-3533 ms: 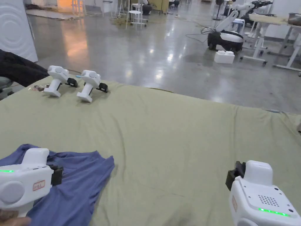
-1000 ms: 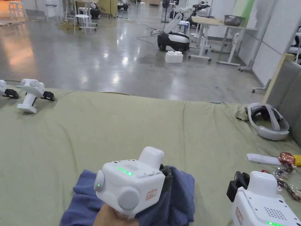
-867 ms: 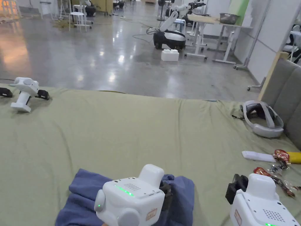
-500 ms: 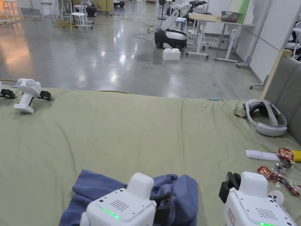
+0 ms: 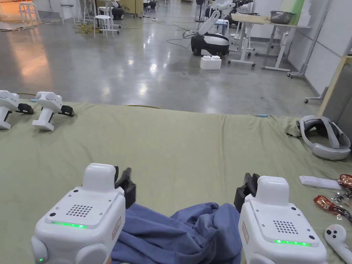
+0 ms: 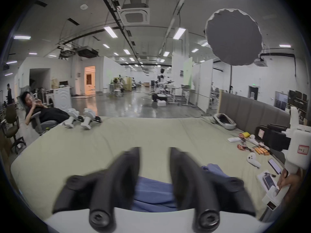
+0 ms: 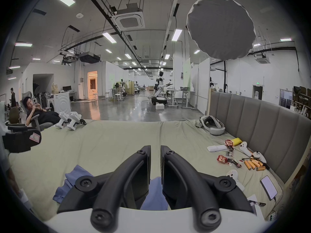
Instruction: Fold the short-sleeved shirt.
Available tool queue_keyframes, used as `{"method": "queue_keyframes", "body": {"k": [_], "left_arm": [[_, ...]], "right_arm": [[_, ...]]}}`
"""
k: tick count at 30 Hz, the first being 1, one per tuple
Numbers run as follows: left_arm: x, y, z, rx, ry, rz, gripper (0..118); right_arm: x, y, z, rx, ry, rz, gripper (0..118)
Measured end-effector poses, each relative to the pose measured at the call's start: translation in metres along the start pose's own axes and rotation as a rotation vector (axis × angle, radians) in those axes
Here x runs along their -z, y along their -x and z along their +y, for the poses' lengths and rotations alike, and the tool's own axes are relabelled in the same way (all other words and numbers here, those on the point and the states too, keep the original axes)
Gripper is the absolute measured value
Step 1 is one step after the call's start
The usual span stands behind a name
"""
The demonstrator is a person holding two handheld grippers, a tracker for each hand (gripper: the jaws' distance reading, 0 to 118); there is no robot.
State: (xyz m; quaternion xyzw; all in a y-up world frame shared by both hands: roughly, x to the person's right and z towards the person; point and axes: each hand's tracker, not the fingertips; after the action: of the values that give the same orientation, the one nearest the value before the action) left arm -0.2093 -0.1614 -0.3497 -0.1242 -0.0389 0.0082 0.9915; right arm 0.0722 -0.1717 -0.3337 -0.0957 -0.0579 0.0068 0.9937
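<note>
Blue shirt (image 5: 185, 233) crumpled between left tongs (image 6: 154, 150) (spread), right tongs (image 7: 155, 148) nearly together, headset (image 5: 325, 139) beyond.

All views forward across bed (image 5: 192, 144)

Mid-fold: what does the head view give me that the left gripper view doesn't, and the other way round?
Head view: the white backs of the left gripper and right gripper, green lights lit. Left gripper view: its own jaws apart above the shirt, a person reclining, a phone. Both: the crumpled blue shirt, green sheet, two spare grippers, headset.
</note>
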Motion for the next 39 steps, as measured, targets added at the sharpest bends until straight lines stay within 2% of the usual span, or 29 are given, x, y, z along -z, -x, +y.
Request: {"method": "queue_keyframes", "body": {"k": [1, 2, 3, 10, 13, 16, 24, 25, 29, 34, 39], "left_arm": [[0.002, 0.0, -0.001, 0.007, 0.007, 0.051, 13], [0.003, -0.001, -0.001, 0.003, -0.001, 0.069, 3], [-0.008, 0.021, 0.001, -0.004, -0.001, 0.04, 2], [-0.003, 0.047, -0.007, -0.065, 0.042, 0.067, 1], [0.007, 0.061, -0.016, -0.132, 0.129, 0.061, 1], [0.029, 0.079, -0.027, -0.168, 0.294, 0.019, 1], [0.132, 0.114, -0.048, -0.133, 0.565, -0.024, 2], [0.148, 0.116, -0.05, -0.131, 0.606, -0.016, 11], [0.191, 0.117, -0.054, -0.134, 0.681, -0.013, 71], [0.237, 0.113, -0.076, -0.1, 0.816, -0.01, 71], [0.248, 0.1, -0.095, -0.085, 0.891, 0.021, 71]], "right_arm": [[-0.001, 0.003, 0.001, -0.001, -0.012, 0.003, 15], [-0.002, 0.005, 0.002, 0.001, -0.017, 0.008, 15], [-0.002, 0.006, 0.003, 0.001, -0.022, 0.011, 15], [-0.001, 0.011, 0.006, 0.008, -0.033, 0.021, 15], [0.002, 0.01, 0.004, 0.007, -0.018, 0.024, 15], [0.006, 0.007, -0.001, 0.005, 0.003, 0.024, 15], [0.023, -0.003, -0.012, 0.001, 0.062, 0.011, 15], [0.027, -0.004, -0.014, 0.0, 0.071, 0.008, 15], [0.039, -0.011, -0.02, -0.008, 0.108, -0.006, 15], [0.055, -0.023, -0.032, -0.021, 0.156, -0.028, 15], [0.067, -0.036, -0.044, -0.017, 0.203, -0.054, 15]]}}
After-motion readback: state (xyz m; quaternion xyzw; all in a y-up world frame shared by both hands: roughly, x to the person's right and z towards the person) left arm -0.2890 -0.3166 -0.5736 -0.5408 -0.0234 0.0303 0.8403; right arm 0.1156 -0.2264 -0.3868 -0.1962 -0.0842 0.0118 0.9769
